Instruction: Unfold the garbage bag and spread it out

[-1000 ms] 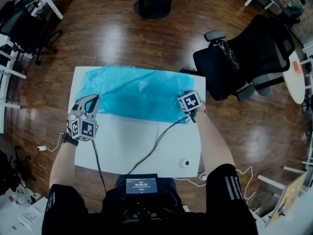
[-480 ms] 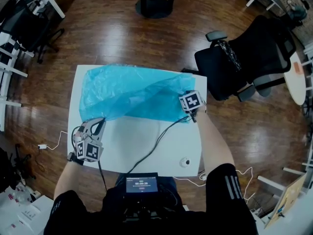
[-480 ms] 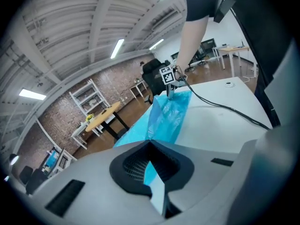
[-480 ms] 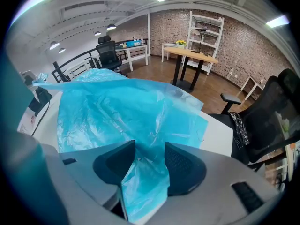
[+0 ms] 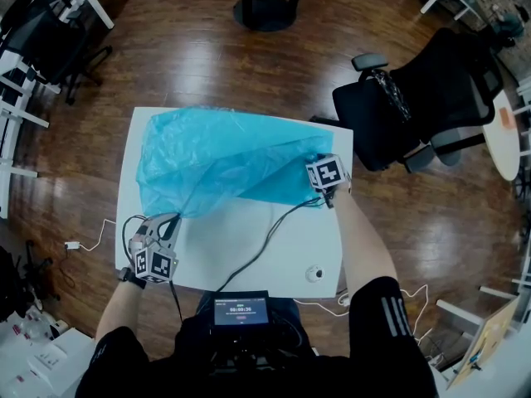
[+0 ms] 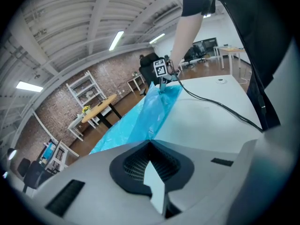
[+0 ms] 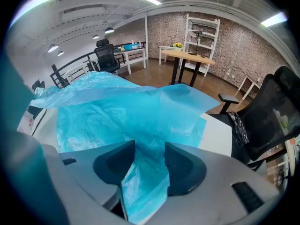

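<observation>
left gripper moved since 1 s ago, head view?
Yes. The left gripper has slid down the left side of the table toward its near-left corner, closer to the person, drawing a corner of the garbage bag with it.

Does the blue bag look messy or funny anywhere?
Yes, a bit. The garbage bag isn't flat on the table. It's wrinkled, it's bunched up between the right gripper's jaws, and one corner is stretched to a point at the left gripper. Nothing looks torn or spilled.

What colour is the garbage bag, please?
The garbage bag is blue, clearest in the right gripper view.
</observation>
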